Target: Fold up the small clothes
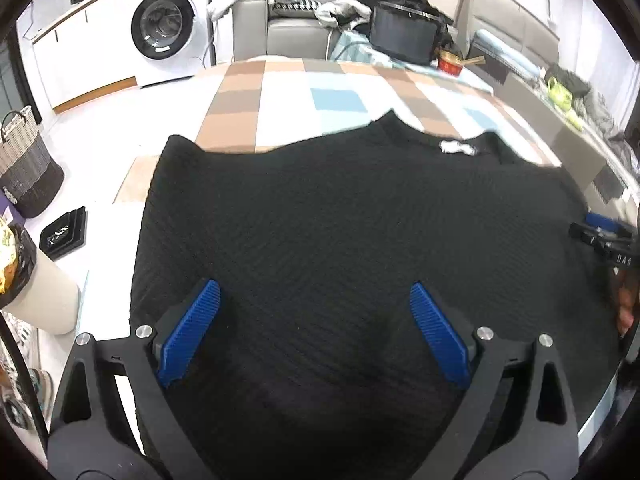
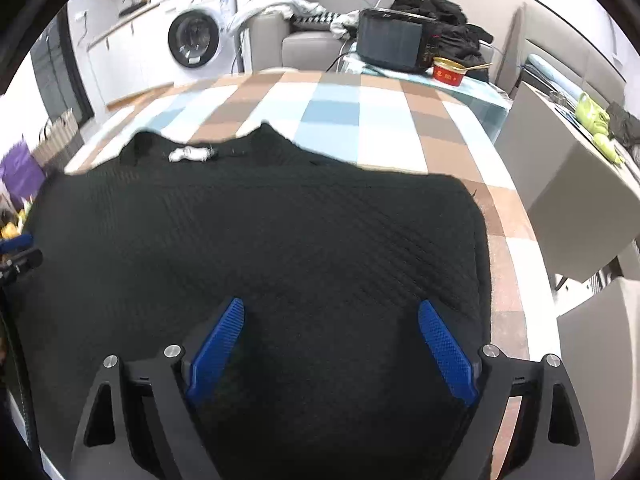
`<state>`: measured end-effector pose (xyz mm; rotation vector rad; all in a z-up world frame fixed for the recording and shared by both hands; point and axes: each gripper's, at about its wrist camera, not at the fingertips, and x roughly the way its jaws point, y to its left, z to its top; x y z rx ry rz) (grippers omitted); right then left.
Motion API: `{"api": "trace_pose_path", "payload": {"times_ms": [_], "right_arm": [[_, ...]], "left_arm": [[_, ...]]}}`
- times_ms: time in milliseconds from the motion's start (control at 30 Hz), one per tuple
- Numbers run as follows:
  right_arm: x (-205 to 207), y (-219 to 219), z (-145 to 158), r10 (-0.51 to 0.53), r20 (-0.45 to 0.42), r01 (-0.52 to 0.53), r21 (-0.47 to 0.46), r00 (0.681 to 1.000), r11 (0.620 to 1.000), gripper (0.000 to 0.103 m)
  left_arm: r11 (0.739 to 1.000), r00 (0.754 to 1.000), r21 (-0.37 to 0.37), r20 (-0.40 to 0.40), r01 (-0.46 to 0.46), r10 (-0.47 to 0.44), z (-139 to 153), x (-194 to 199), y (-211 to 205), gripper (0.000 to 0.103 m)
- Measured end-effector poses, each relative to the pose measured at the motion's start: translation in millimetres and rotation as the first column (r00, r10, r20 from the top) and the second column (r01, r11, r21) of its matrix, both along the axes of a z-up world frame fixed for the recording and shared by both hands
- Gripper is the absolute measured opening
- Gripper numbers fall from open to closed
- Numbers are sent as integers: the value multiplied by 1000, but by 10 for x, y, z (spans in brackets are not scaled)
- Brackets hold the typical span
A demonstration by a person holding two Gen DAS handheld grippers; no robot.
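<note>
A black knitted garment (image 1: pixel 340 216) lies spread flat on the checked tablecloth (image 1: pixel 280 96), its collar with a white label (image 1: pixel 456 147) at the far side. It also shows in the right wrist view (image 2: pixel 260 240), label (image 2: pixel 190 155) at far left. My left gripper (image 1: pixel 316 304) is open and empty over the garment's near left part. My right gripper (image 2: pixel 332 320) is open and empty over its near right part. The right gripper's tip shows at the left wrist view's right edge (image 1: pixel 600 236).
A black monitor (image 2: pixel 392 40) and a red bowl (image 2: pixel 448 72) stand at the table's far end. A washing machine (image 1: pixel 168 32), a grey sofa (image 1: pixel 280 32) and a woven basket (image 1: pixel 24 164) stand around. A grey side table (image 2: pixel 576 184) is right.
</note>
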<state>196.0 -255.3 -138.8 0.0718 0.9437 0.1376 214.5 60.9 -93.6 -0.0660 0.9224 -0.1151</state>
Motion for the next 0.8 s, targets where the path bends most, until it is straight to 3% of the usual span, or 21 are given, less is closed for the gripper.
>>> {"api": "trace_pose_path", "payload": {"times_ms": [100,233,333,433,533,633,733,800], "right_arm": [[-1,129,88,-12,44,9,59,999,998,90],[42,376,135,47,45,-50,67,998,996,90],[116,609,183,113,44,-115,51,993,992,91],[207,815,220,174,49,-177,46,983,983,91],[358,960,175,216,39,-218,83,976,972,91],[530,987,-1,199,-25,-198,35,980,980,90],[531,850,-20,217,-20,-217,16,976,976,90],[524,681,-19,214,-21,-212,54,977,976,90]], "left_arm": [[999,1000,-33,3,-9,9,33,-5,-23,96],[998,1000,-64,2,-15,15,35,28,-136,96],[999,1000,-38,1,15,-15,43,151,-360,96],[999,998,-3,-49,47,-47,-23,372,-632,96],[996,993,23,-75,91,-89,-100,533,-839,96],[993,994,91,-78,80,-73,-153,628,-904,96],[993,997,113,-70,45,-38,-154,651,-803,96],[997,997,73,-72,11,-5,-162,645,-617,99]]}}
